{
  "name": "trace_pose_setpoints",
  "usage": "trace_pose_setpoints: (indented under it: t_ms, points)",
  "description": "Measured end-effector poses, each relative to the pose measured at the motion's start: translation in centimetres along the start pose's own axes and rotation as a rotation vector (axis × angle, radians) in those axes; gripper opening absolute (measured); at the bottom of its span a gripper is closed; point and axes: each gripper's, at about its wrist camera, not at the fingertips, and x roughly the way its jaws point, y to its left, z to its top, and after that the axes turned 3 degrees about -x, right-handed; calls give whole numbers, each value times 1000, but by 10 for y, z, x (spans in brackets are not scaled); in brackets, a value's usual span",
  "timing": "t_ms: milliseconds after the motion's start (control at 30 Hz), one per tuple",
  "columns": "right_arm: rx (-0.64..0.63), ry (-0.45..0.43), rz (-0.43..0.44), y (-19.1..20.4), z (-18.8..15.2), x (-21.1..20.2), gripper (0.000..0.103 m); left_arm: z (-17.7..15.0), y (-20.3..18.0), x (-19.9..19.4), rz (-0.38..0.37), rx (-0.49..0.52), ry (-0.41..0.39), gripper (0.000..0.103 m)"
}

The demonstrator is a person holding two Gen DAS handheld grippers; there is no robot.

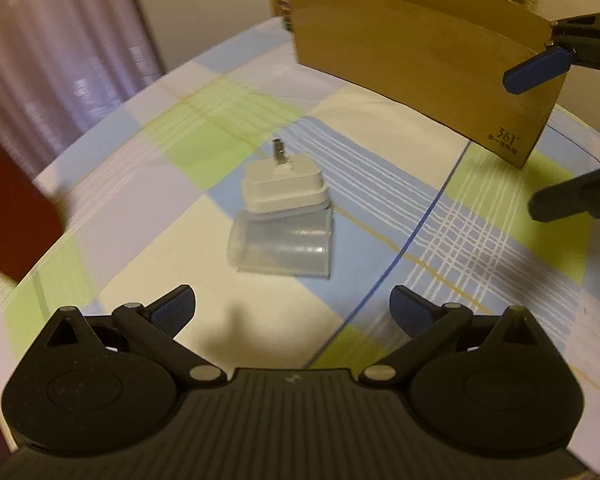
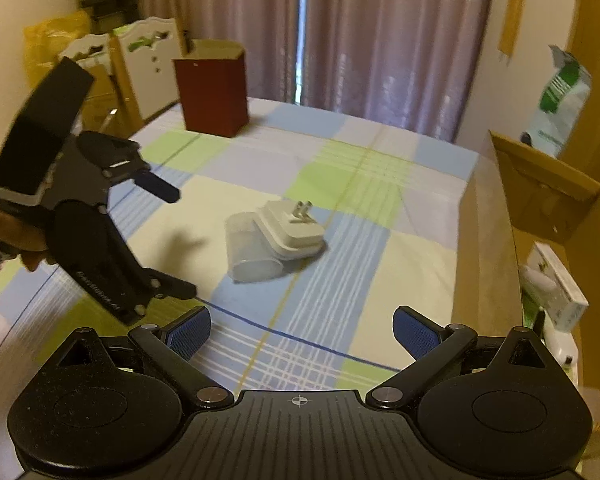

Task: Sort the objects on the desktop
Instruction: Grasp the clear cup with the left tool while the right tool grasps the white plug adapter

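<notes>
- Both hand-held grippers, left (image 1: 293,312) and right (image 2: 302,334), gape empty.
- Charger (image 1: 284,190) leans on a clear case (image 1: 282,250); a careless pinch could tip it or skid the slick case across the worktop (image 1: 140,208).

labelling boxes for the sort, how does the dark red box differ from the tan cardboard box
The dark red box is a tall, narrow upright container at the far side of the checked cloth; the tan cardboard box is long and wide, with a printed mark at one lower corner. From the right wrist view, the cardboard box already holds packaged items, while the red box's inside cannot be seen. Both stand on the cloth with open tops.
</notes>
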Motion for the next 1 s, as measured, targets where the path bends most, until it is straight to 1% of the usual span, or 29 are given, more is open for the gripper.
trace_pose_setpoints:
  t_ms: [233,300,367,500,567,633,733,800,900,1000]
  points:
    - [-3,54,-55,0,3,22,100,9,15,36,-98,45,-12,102]
    - [-3,63,-62,-2,5,28,100,9,16,43,-110,50,-10,101]
    - [-2,66,-63,-4,7,33,100,9,17,48,-116,49,-8,94]
    - [-18,74,-66,-8,11,40,100,10,21,53,-112,25,-6,89]
    - [-33,75,-65,-10,14,43,100,11,23,55,-111,14,-5,77]
    - [-43,74,-65,-11,18,46,100,11,25,57,-109,2,-4,68]
    - [-50,73,-51,-12,25,53,100,7,29,51,-124,-22,6,68]
    - [-59,78,-35,-11,30,61,100,0,29,42,-111,-23,9,68]
    - [-73,96,-3,-10,37,76,100,-18,29,27,-100,-51,12,68]
    - [-116,113,33,-4,45,95,100,-36,27,15,-81,-76,29,68]
